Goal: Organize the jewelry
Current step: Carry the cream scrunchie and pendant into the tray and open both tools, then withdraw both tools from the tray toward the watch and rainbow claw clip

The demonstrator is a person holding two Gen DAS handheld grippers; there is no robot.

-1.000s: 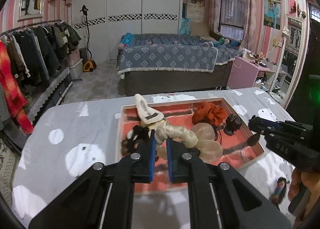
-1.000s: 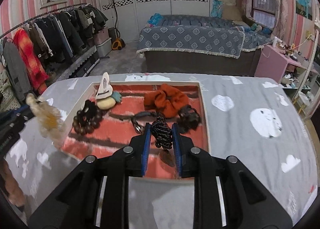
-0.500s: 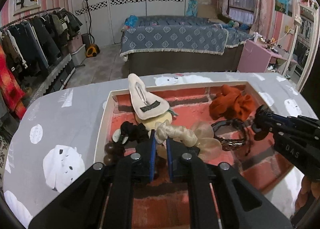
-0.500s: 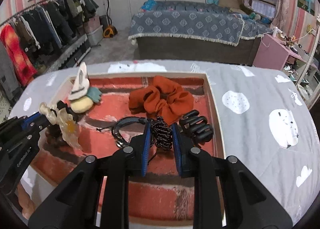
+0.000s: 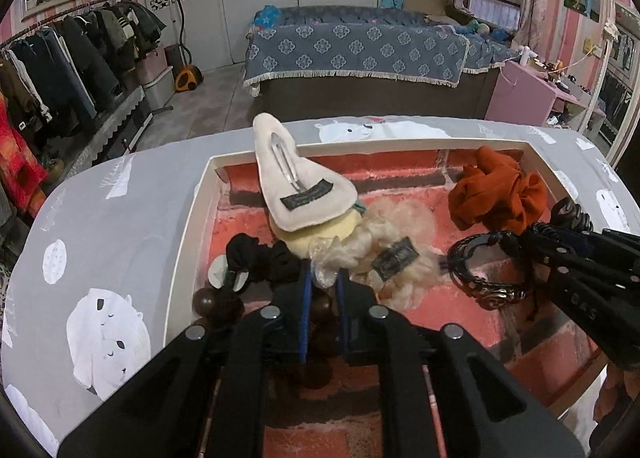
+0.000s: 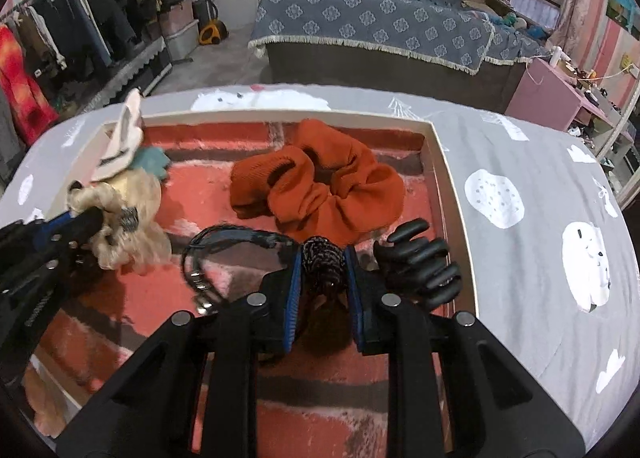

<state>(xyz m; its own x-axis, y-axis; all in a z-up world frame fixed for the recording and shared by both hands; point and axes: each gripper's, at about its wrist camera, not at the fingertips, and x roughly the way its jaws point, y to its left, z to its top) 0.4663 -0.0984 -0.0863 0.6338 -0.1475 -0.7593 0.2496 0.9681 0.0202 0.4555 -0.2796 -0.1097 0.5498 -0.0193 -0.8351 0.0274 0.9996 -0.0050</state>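
A white-walled tray (image 5: 200, 194) with a red brick-pattern floor holds hair accessories. My left gripper (image 5: 322, 278) is shut on a cream sheer hair bow (image 5: 384, 242), low inside the tray; the bow also shows in the right wrist view (image 6: 128, 218). My right gripper (image 6: 323, 258) is shut on a dark braided hair tie (image 6: 322, 258), low over the tray's right side. An orange scrunchie (image 6: 320, 186), a black claw clip (image 6: 424, 262), a black cord bracelet (image 6: 216, 254), a cream snap clip (image 5: 296, 182), a black scrunchie (image 5: 260, 258) and brown beads (image 5: 212, 302) lie in the tray.
The tray (image 6: 452, 194) sits on a table with a grey polar-bear cloth (image 6: 540, 198). Beyond the table are a bed (image 5: 360, 46), a clothes rack (image 5: 60, 70) at left and a pink cabinet (image 5: 528, 98) at right.
Both grippers have moved forward and down into the tray with their items. The cream bow now rests among the accessories, and the dark hair tie is low beside the claw clip.
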